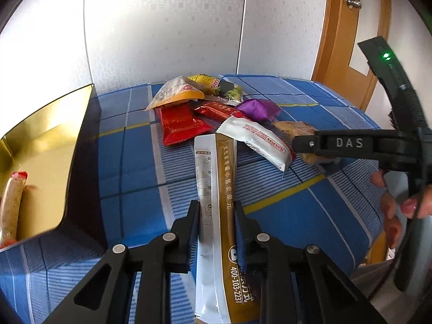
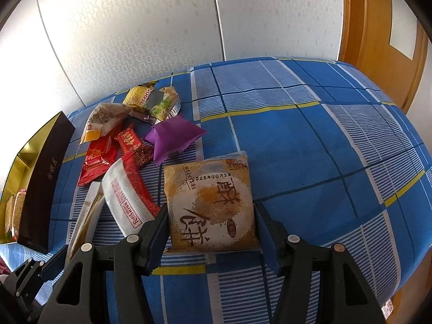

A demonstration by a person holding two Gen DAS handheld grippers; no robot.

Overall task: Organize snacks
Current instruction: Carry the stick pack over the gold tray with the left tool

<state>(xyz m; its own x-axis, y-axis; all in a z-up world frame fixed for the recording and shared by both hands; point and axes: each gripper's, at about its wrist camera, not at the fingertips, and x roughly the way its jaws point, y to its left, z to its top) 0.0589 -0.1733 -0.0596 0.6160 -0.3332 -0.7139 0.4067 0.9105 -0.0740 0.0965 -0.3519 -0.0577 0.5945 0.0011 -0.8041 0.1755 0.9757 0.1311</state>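
Observation:
My left gripper [image 1: 216,210] is shut on a long white and gold stick packet [image 1: 216,202], held over the blue checked cloth. My right gripper [image 2: 211,216] is closed around a square brown pastry packet [image 2: 210,202] lying on the cloth; in the left wrist view the right gripper [image 1: 299,141] reaches in from the right over that pastry [image 1: 297,129]. A pile of snacks lies beyond: a white and red bar [image 1: 256,141], red packets [image 1: 183,124], a purple packet [image 1: 259,109]. A black box with gold lining [image 1: 48,156] stands at the left and holds a wrapped snack [image 1: 12,205].
The table with the blue checked cloth [image 2: 310,140] reaches back to a pale patterned wall. A wooden door [image 2: 378,27] is at the right. More yellow and green packets [image 2: 151,100] lie at the back of the pile. The box also shows in the right wrist view [image 2: 43,186].

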